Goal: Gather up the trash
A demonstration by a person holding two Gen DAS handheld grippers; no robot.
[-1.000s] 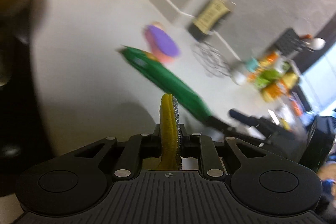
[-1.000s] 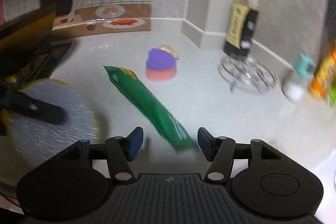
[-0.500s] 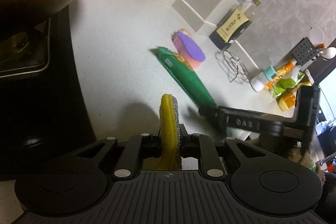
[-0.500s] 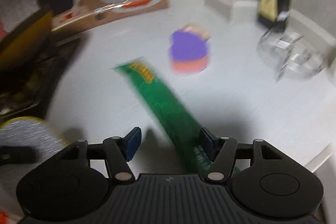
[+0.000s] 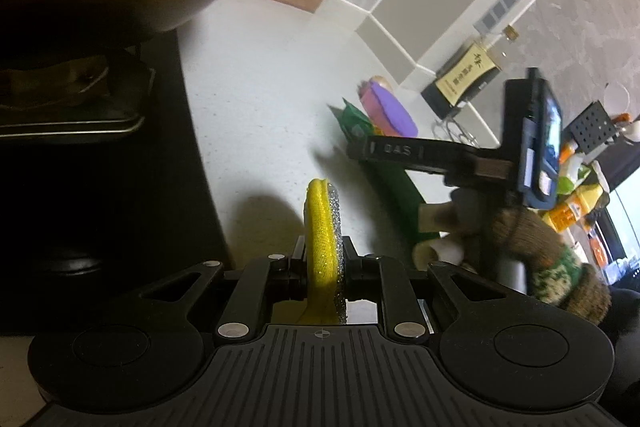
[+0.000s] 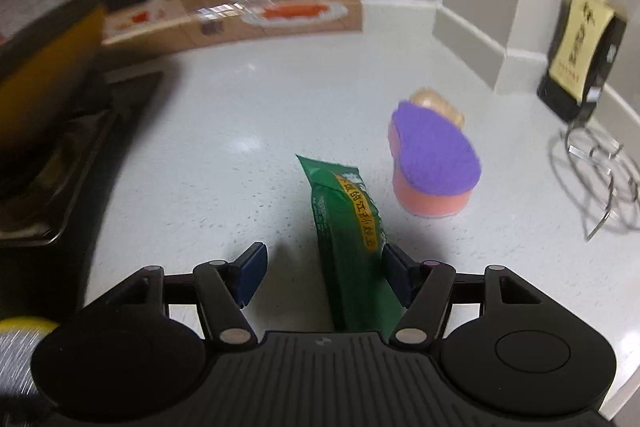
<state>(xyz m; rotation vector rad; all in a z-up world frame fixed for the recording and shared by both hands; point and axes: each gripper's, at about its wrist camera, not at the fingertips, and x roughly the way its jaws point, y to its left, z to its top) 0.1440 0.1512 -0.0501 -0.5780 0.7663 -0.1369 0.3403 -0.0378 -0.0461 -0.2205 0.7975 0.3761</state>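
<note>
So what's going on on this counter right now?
The left gripper is shut on a yellow and silver scouring pad, held on edge above the white counter. The right gripper is open, its fingers either side of a green snack wrapper lying on the counter, not yet gripped. A purple-topped pink sponge sits just beyond.

Around the one green wrapper on the counter: one purple-topped pink sponge just beside it on its right, one dark bottle and one wire trivet farther right, one yellow scouring pad to its left, and two grippers.
</note>
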